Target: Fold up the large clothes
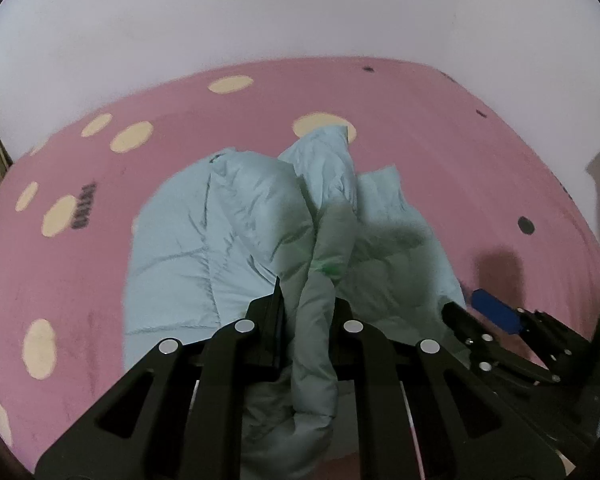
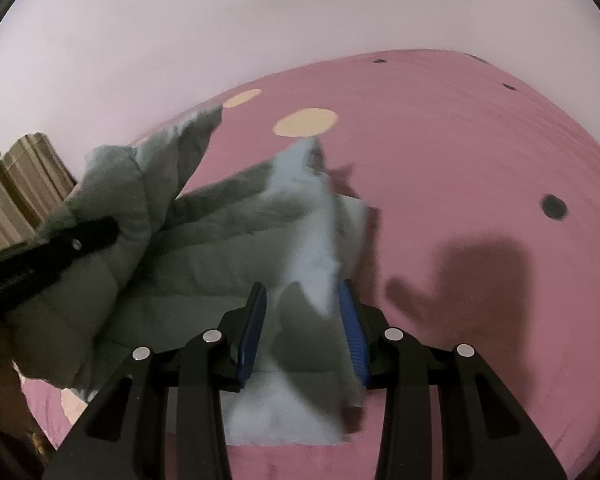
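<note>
Here, the lines as we read them:

Garment: a pale blue quilted jacket, puffy and rumpled, lying on the pink spotted bed cover; we take the surface for a bed, not a tabletop.

Left gripper: we see it pinching a bunched strip of the jacket, lifted off the main body.

Right gripper: fingers set well apart on either side of a raised fold at the jacket's near edge; we judge the blue pads not yet pressed on it.

Step in hand: we judge an early fold, a sleeve or side panel being gathered.

Next move: we would press the right gripper together on its fold, then carry both holds across the jacket's body evenly.

Surroundings: a plain pale wall beyond the jacket.
</note>
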`<state>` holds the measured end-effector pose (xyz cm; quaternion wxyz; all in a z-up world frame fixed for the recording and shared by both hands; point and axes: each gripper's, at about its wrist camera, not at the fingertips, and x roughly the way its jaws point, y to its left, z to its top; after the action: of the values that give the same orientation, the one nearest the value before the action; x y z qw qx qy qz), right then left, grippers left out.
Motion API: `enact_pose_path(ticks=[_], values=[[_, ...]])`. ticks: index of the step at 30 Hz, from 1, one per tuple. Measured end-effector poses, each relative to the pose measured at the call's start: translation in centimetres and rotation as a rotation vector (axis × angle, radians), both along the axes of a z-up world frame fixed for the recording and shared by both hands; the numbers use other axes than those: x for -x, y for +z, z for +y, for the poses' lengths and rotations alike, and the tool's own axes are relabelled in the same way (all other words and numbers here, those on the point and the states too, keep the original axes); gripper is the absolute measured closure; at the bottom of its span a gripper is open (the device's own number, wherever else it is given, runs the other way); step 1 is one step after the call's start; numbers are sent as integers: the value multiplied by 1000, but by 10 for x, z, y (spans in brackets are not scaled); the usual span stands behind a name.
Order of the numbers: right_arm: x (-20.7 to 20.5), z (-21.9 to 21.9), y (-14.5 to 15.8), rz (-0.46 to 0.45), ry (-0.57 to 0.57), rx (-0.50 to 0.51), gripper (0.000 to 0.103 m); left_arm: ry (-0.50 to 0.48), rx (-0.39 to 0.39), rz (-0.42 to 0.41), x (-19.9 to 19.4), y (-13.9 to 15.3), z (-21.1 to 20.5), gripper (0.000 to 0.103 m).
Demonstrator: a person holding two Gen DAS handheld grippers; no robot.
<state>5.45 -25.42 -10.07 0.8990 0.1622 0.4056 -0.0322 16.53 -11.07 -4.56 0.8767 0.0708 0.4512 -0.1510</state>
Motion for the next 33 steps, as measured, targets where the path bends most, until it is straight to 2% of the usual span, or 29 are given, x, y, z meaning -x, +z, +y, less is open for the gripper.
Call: enact_pose_path(ticks=[7, 9, 11, 12, 13, 14, 15, 17, 20, 21, 22, 26, 28, 33], values=[[15, -16, -13, 28, -39, -6, 64, 16, 10, 34, 9, -34, -27, 92], [17, -16, -12, 31, -42, -4, 64, 11, 8, 26, 12, -34, -29, 91], [17, -13, -10, 31, -43, 5, 64, 2, 17, 20, 18, -29, -27, 85], [16, -15, -8, 31, -44, 7, 64, 0, 31, 20, 20, -25, -25, 72], [15, -16, -8, 29, -44, 8, 64, -7, 68, 27, 24, -19, -21, 54], [15, -16, -7, 27, -43, 10, 64, -8, 99, 28, 28, -14, -18, 46], [16, -17, -6, 26, -42, 12, 64, -4, 128, 18, 33, -7, -13, 39], [13, -19, -1, 20, -38, 19, 64, -2, 155, -8, 40, 6, -3, 37], [8, -11, 10, 7, -23, 34, 64, 12, 177, -68, 52, 25, 19, 32], [6, -10, 13, 3, -18, 36, 60, 28, 179, -92, 54, 31, 31, 29], [4, -6, 17, -5, -11, 38, 52, 41, 177, -107, 54, 33, 38, 26], [-7, 13, 33, -45, 23, 42, 45, 161, 124, -175, 48, 31, 92, 23], [-16, 24, 36, -47, 47, 23, 38, 236, 87, -171, 39, 20, 122, 23], [-40, 53, 30, -11, 96, -12, 37, 346, 104, -112, 27, -8, 169, 23]])
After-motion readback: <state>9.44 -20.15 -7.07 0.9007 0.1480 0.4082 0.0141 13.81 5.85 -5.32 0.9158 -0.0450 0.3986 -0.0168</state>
